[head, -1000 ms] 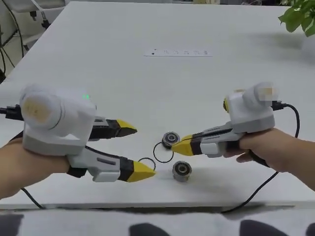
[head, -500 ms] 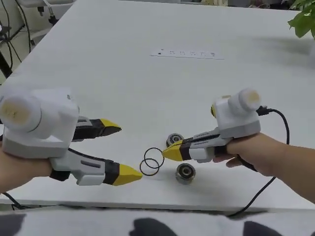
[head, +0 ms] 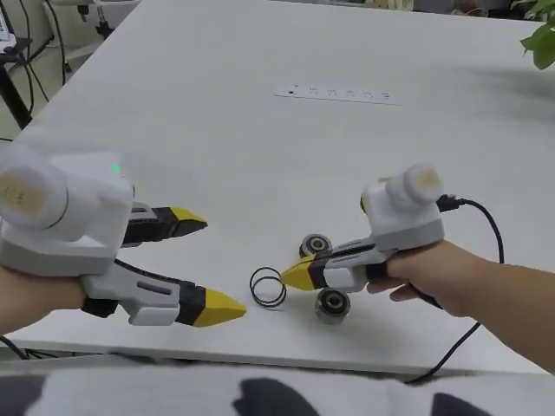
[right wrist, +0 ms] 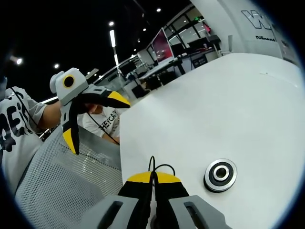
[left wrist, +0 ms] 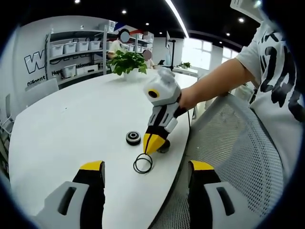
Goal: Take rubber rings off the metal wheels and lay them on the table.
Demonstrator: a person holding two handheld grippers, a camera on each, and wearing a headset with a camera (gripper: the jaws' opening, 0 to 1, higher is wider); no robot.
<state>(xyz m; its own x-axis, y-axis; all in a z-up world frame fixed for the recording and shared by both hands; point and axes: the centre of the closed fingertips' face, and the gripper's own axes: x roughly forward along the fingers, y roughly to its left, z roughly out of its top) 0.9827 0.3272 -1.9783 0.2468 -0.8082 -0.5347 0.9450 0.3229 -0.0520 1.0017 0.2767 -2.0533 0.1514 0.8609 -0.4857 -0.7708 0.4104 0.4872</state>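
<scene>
Two bare metal wheels [head: 316, 245] [head: 332, 304] lie near the table's front edge, one of them showing as a wheel [right wrist: 220, 175] in the right gripper view. Two thin black rubber rings [head: 268, 287] lie overlapping just left of them. My right gripper [head: 290, 277] is shut, its yellow tips pinching the edge of one ring [right wrist: 153, 166], which rests flat over the other. My left gripper [head: 212, 264] hangs open to the left of the rings with nothing between its jaws. The rings [left wrist: 143, 163] and the right gripper [left wrist: 150, 145] show ahead of it.
A white strip with dark marks [head: 338, 93] lies mid-table, and plant leaves [head: 542, 39] stand at the far right corner. The right gripper's black cable [head: 473, 308] runs off the front edge. A mesh chair [left wrist: 228, 143] stands at that edge.
My right gripper has carried its ring leftward until it overlaps the ring lying by the left gripper. The left gripper stays open. The head camera has shifted.
</scene>
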